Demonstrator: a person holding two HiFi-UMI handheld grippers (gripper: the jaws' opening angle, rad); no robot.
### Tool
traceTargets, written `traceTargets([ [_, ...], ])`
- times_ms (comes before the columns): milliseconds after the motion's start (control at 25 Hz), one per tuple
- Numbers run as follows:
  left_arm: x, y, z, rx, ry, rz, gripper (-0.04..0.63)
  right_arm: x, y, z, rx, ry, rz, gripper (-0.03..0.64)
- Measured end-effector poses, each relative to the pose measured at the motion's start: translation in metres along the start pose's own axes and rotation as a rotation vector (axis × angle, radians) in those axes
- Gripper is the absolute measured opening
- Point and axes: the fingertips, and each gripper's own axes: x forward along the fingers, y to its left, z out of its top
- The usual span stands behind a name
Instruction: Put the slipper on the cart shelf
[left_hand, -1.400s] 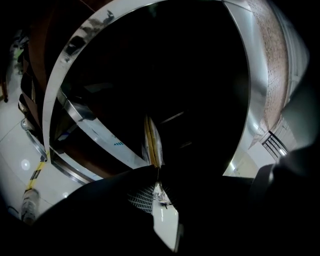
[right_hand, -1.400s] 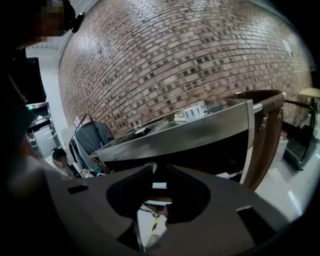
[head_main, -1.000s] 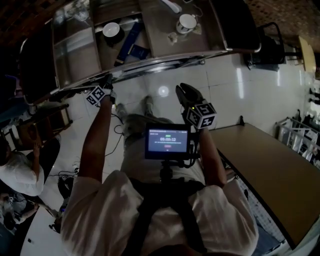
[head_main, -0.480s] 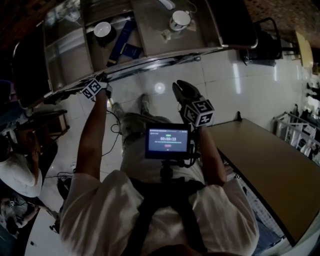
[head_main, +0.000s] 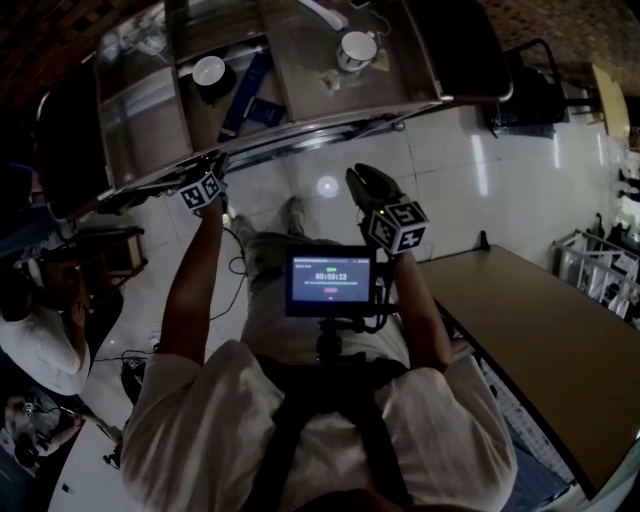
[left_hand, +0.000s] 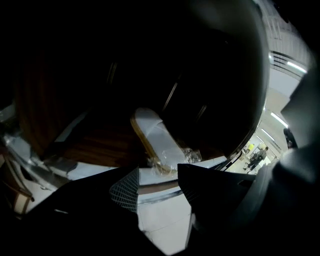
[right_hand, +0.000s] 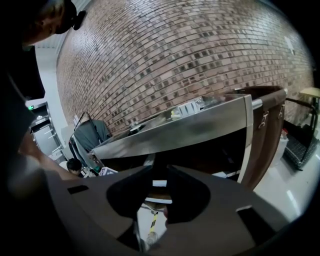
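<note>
Nearest the camera, a small monitor sits on the person's chest rig, with both forearms reaching forward past it. The left tool points down at the cart's lower shelf. Its jaws have just been opening and now stand wide apart with nothing between them. Just beyond their tips lies the slipper, white with a tan edge and wrapped in clear film. It rests flat on the dark wood of that shelf, its near end at the shelf's front edge.

The right tool is level with the cart's side, its jaws parted by a narrow gap and empty. On the steel top tray of the cart stand two cups and a blue box. A wooden tabletop lies to the right on the white tile floor. A brick wall rises behind.
</note>
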Motion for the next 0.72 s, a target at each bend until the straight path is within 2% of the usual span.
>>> traceTargets([
  [160,-0.029,-0.001,-0.022,-0.066,-0.003,0.007,0.242,0.001,0.001,0.011,0.008,-0.034,0.009,0.100],
  [320,-0.071,-0.014,-0.033,-0.175,-0.061,-0.022,0.242,0.000,-0.001,0.027,0.010,-0.073,0.024,0.100],
  [520,-0.137,-0.040,-0.019,-0.137,-0.150,-0.063,0.235,-0.003,0.001,0.047,0.000,-0.125,0.053,0.100],
  [720,-0.186,-0.067,0.006,-0.134,-0.212,-0.160,0.211,-0.010,0.012,0.073,-0.032,-0.202,0.112,0.100],
])
